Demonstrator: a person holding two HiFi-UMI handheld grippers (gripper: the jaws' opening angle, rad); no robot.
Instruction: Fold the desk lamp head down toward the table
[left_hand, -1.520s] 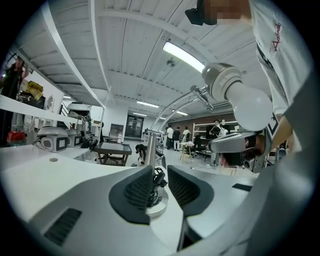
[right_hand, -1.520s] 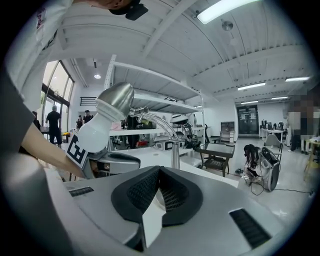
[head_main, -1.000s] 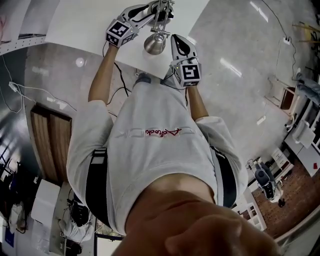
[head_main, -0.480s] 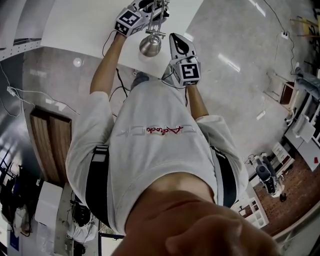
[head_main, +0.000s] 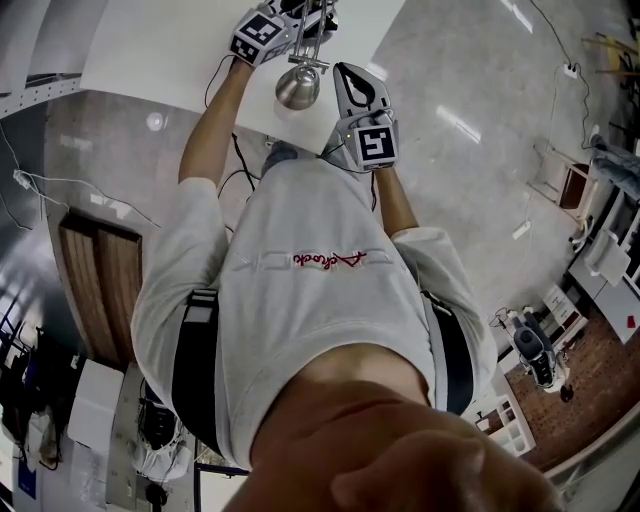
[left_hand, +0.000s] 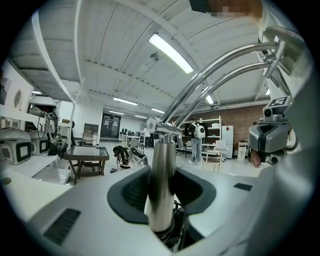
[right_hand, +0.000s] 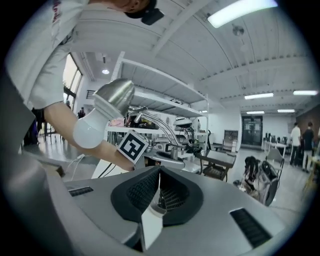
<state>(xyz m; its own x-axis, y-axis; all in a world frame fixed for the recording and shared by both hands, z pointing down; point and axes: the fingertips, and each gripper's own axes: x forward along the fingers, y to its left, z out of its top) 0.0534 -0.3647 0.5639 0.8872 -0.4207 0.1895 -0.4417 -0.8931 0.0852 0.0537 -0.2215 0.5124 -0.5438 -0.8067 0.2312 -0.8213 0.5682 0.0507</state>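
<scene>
Now, left gripper (left_hand: 161, 172): fingers closing, with the lamp's upright post (left_hand: 162, 200) between them, its arms rising toward the lamp head (head_main: 297, 88).
Right gripper (right_hand: 159, 172): fingers together, empty, just beside the lamp head.
Lamp head: raised over the white table (head_main: 150, 50), bulb tilted downward.

right gripper view | right gripper (right_hand: 159, 171): dark ribbed pads closed together, nothing between them | upper left: brushed silver cone-shaped lamp head (right_hand: 114, 100) with round white bulb (right_hand: 89, 133), facing down-left | behind it: curved chrome lamp arms (right_hand: 162, 125) | black-and-white marker cube (right_hand: 133, 146) at the end of a person's bare forearm (right_hand: 102, 150)
</scene>
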